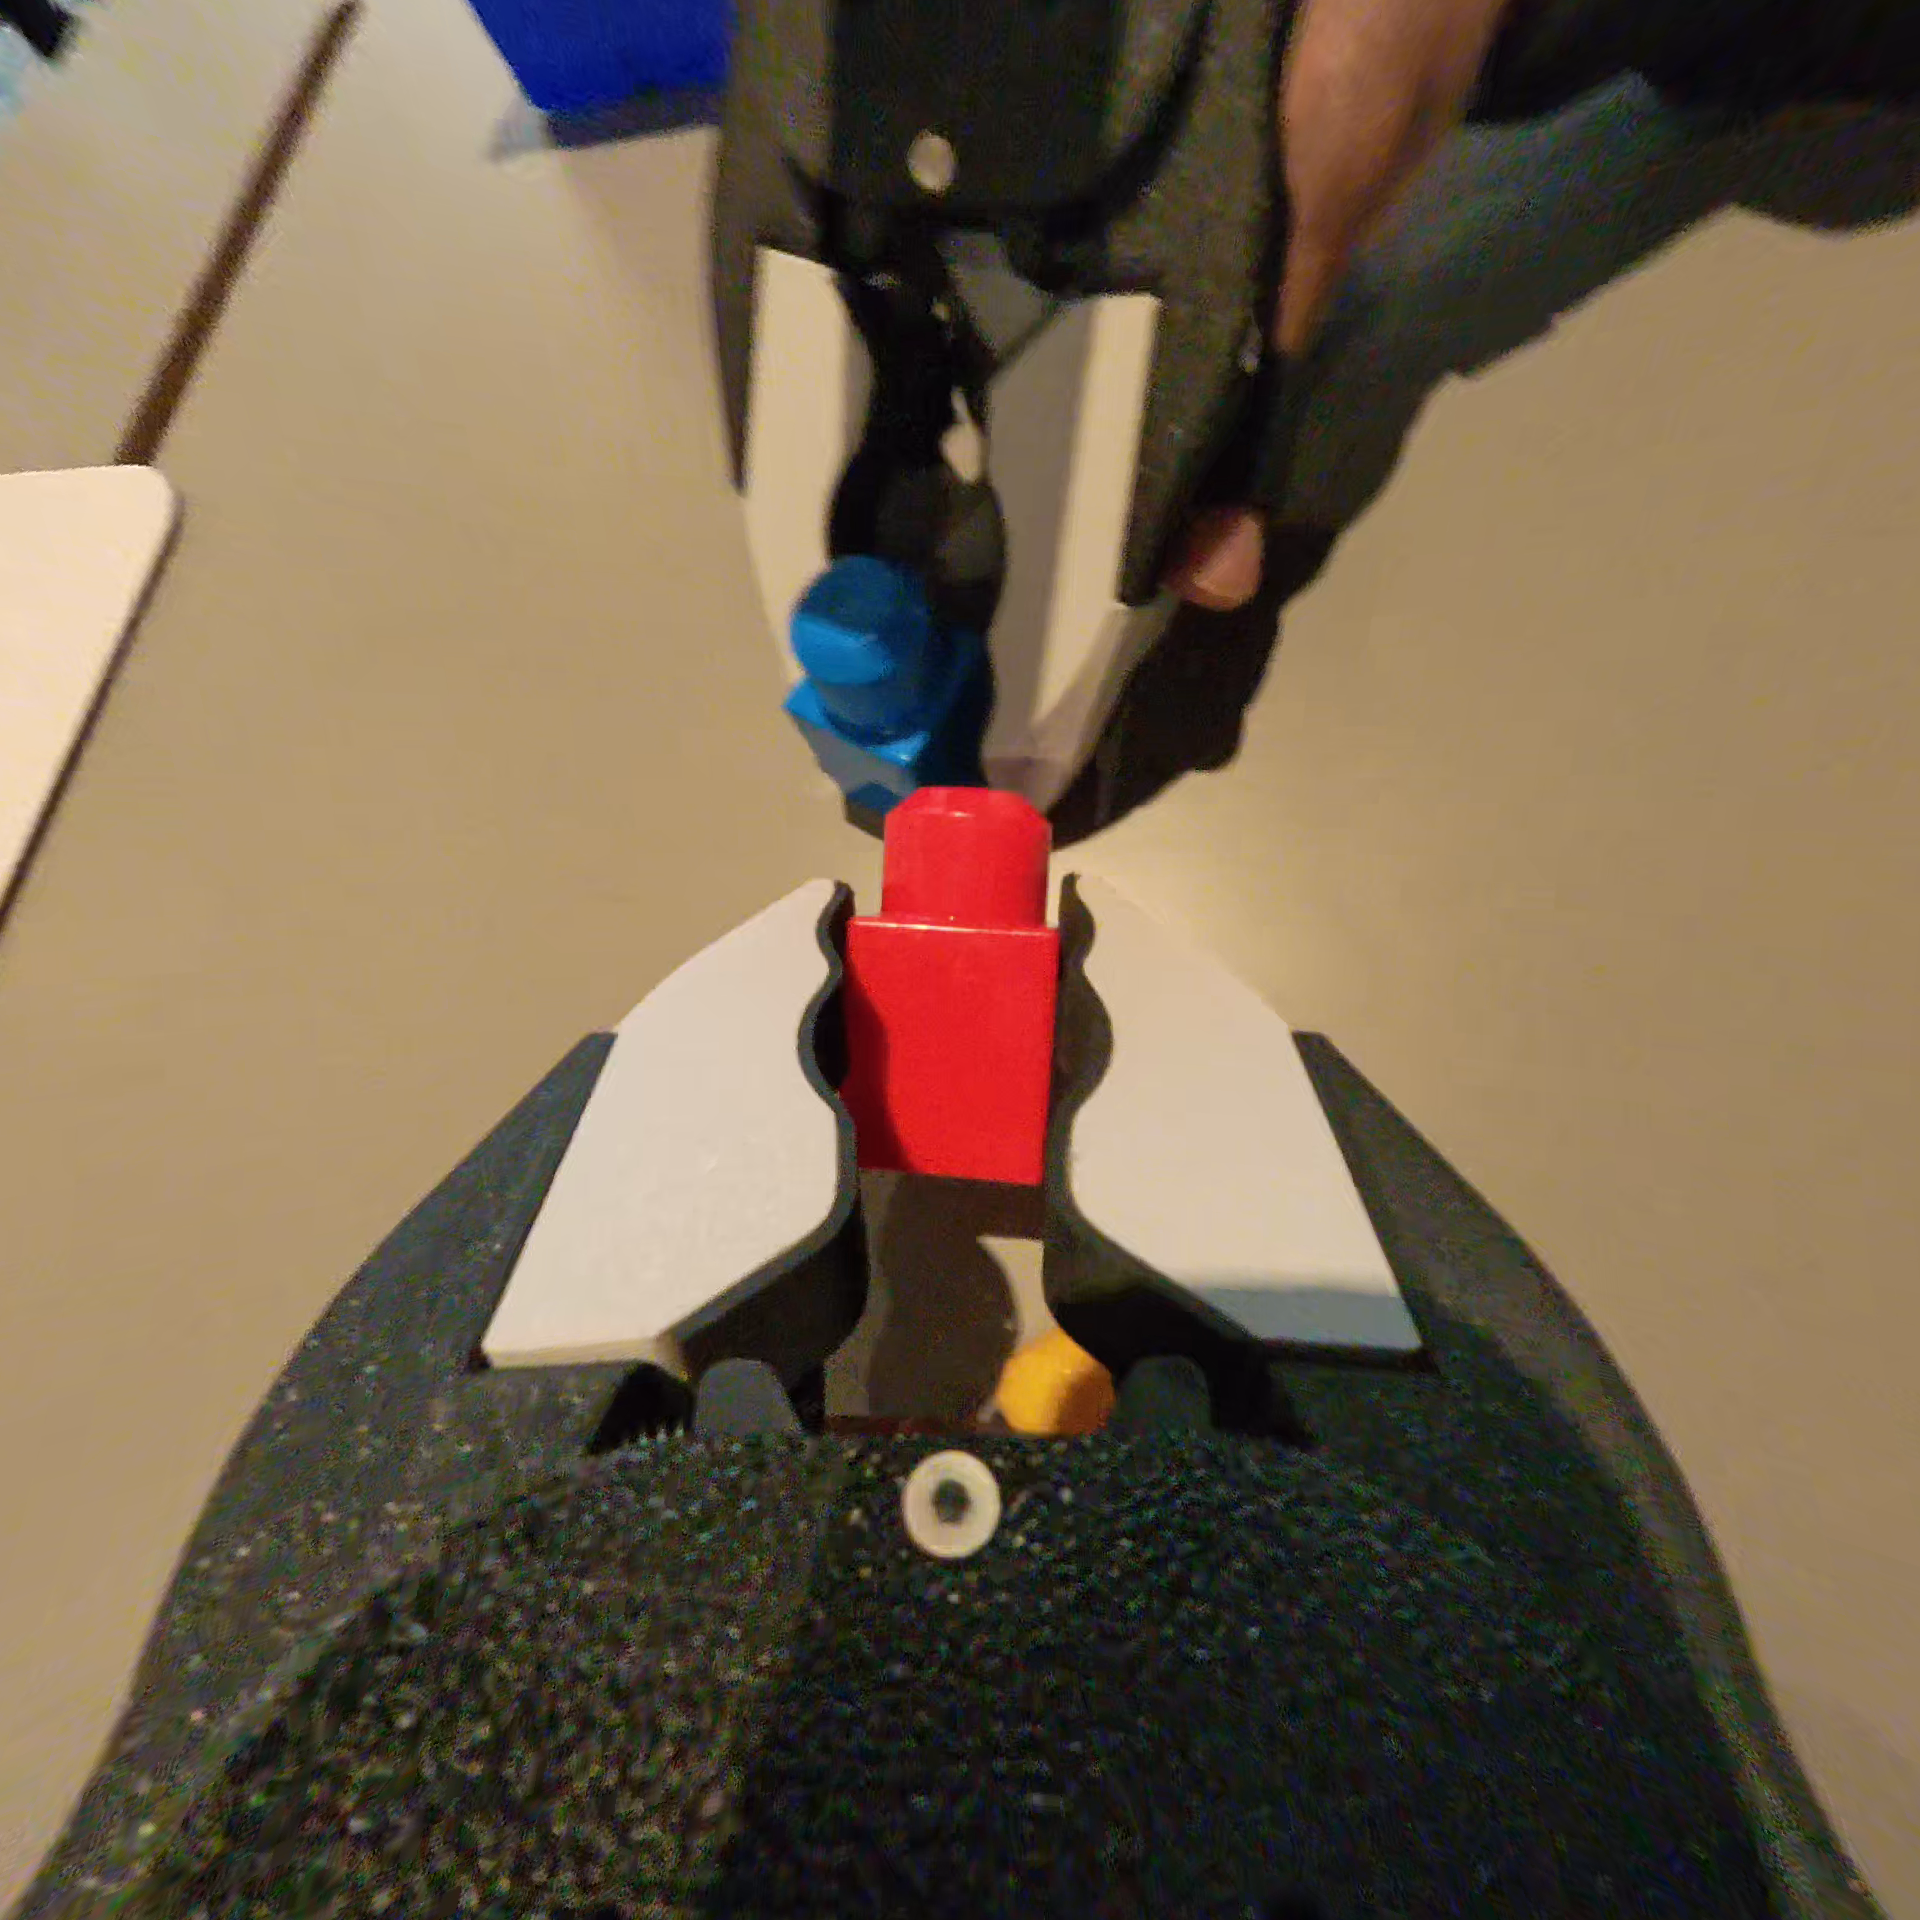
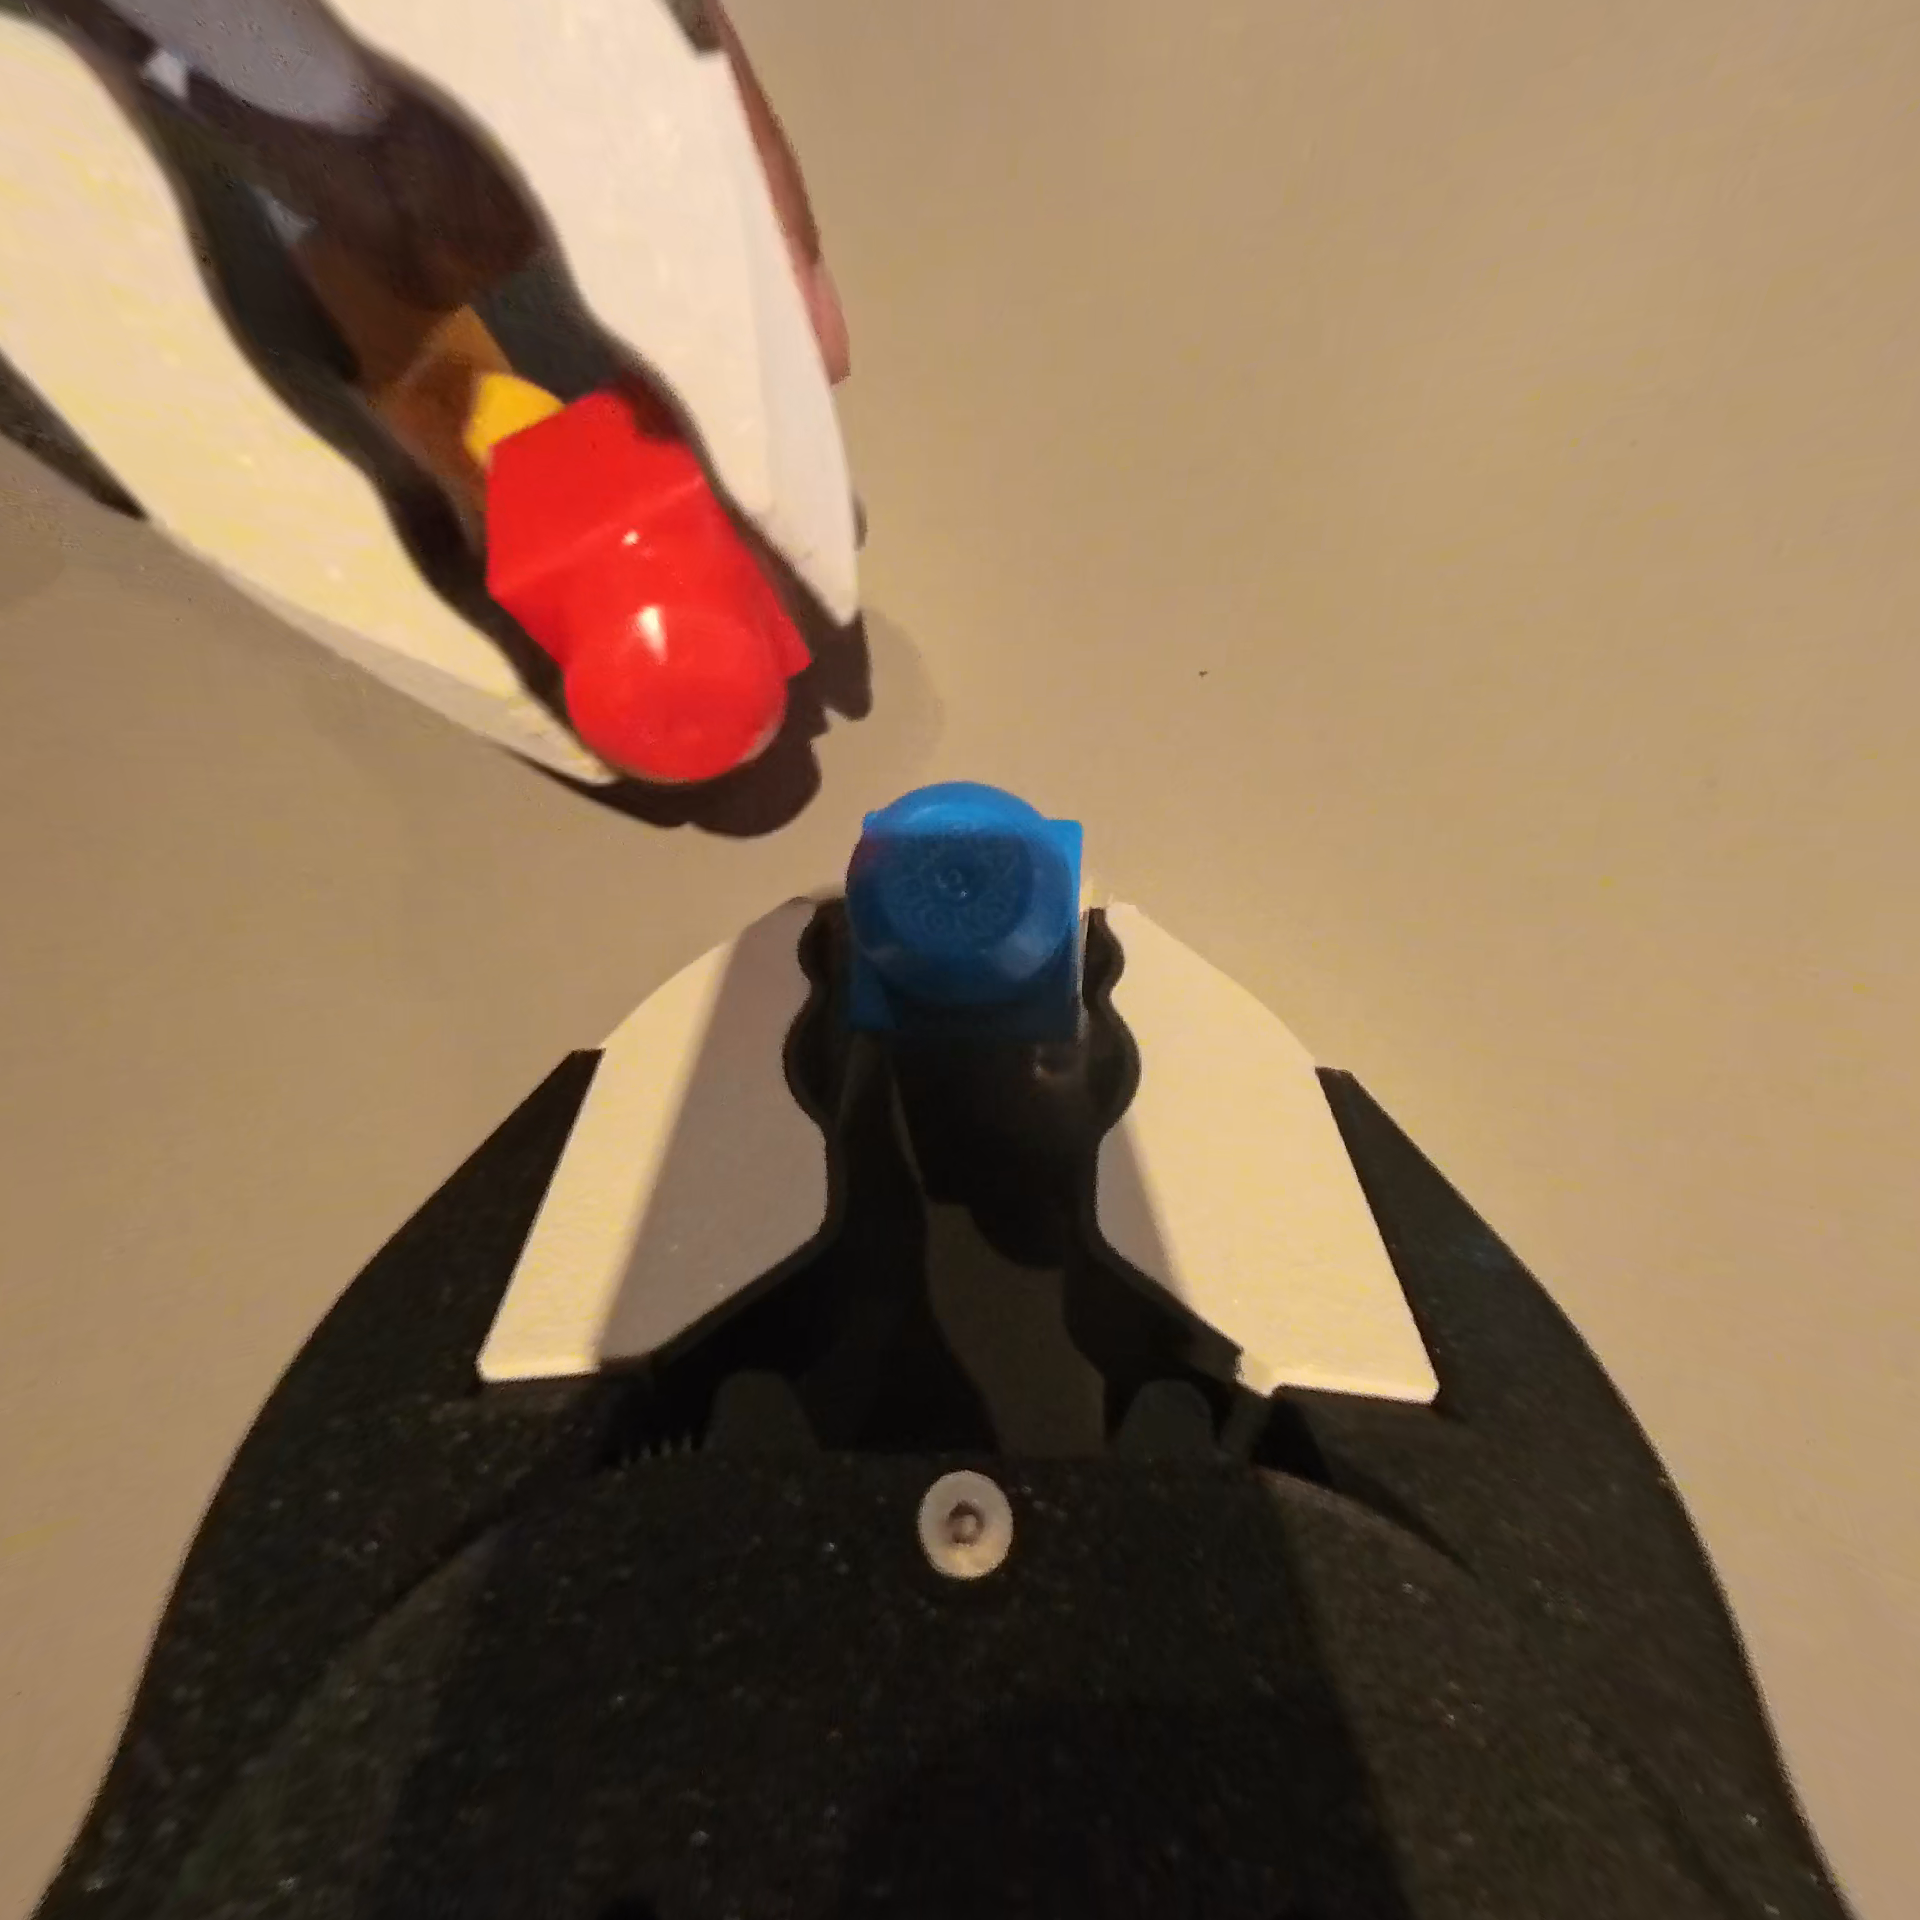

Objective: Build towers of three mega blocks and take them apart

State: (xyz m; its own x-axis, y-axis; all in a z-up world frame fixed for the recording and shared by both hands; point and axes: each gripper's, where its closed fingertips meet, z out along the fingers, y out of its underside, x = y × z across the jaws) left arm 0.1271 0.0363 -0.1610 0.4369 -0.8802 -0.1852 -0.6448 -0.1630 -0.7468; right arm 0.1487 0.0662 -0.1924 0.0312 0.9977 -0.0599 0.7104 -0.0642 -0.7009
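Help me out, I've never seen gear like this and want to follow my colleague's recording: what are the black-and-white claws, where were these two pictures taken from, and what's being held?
These are hand-held pinching tools, not a robot; a person squeezes one in each hand, and each carries a camera looking along its two fingers. The left tool is shut on a red block. Behind it a yellow block peeks through; whether the two are joined is unclear. The right tool is shut on a blue block. Each picture also shows the other tool facing it, and the left picture shows the person's hand. Both hover over a beige table. A blue box sits far off.
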